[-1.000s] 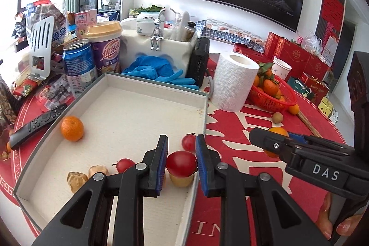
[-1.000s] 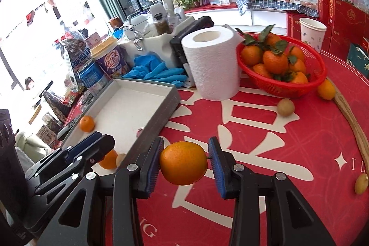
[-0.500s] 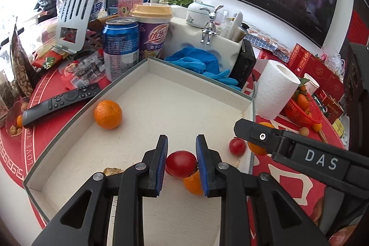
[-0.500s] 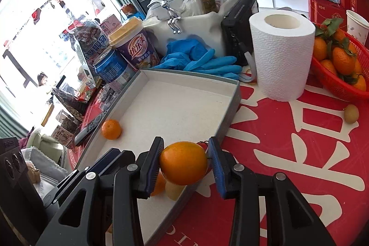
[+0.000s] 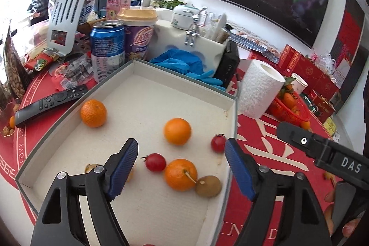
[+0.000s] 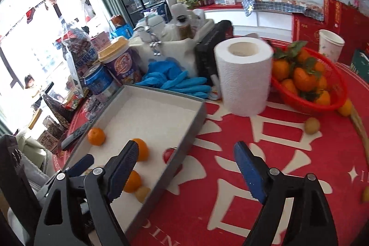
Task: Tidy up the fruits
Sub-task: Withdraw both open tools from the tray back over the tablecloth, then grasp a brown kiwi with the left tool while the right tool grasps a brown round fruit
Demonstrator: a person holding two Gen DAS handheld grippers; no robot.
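A: Step in hand? Start with the biggest thing.

B: Shallow grey cardboard tray with white lining (image 5: pixel 115 84) on the red-clothed desk (image 5: pixel 265 153); fruit is being dropped into it. Three round oranges lie inside: one near the 10 o'clock wall (image 5: pixel 93 113), one mid-tray (image 5: pixel 177 131), one with a stem (image 5: pixel 181 174) touching a small brown longan-like fruit (image 5: pixel 208 183). Two red cherry tomatoes: one at centre (image 5: pixel 155 161), one by the 3 o'clock wall (image 5: pixel 218 143).

A: Grippers?

B: Left hand-held gripper (image 5: pixel 181 163) over the tray, jaws opening wide, nothing between the pads. Right hand-held gripper (image 6: pixel 185 165) likewise opening and empty, straddling the tray's right wall.

A: Next move?

B: My judgement: reach out for loose fruit on the cloth. A tan round fruit (image 6: pixel 312 125) and an orange (image 6: pixel 345 107) lie near the red plastic basket of leafy oranges (image 6: pixel 332 105), at about 2 o'clock from the right gripper. Small and round, likely to roll, so centre the pads.

A: Hard to read?

B: A yellowish fruit (image 5: pixel 92 168) sits half hidden behind the left gripper's finger. A red sliver at the bottom edge is cut off; cannot identify it.
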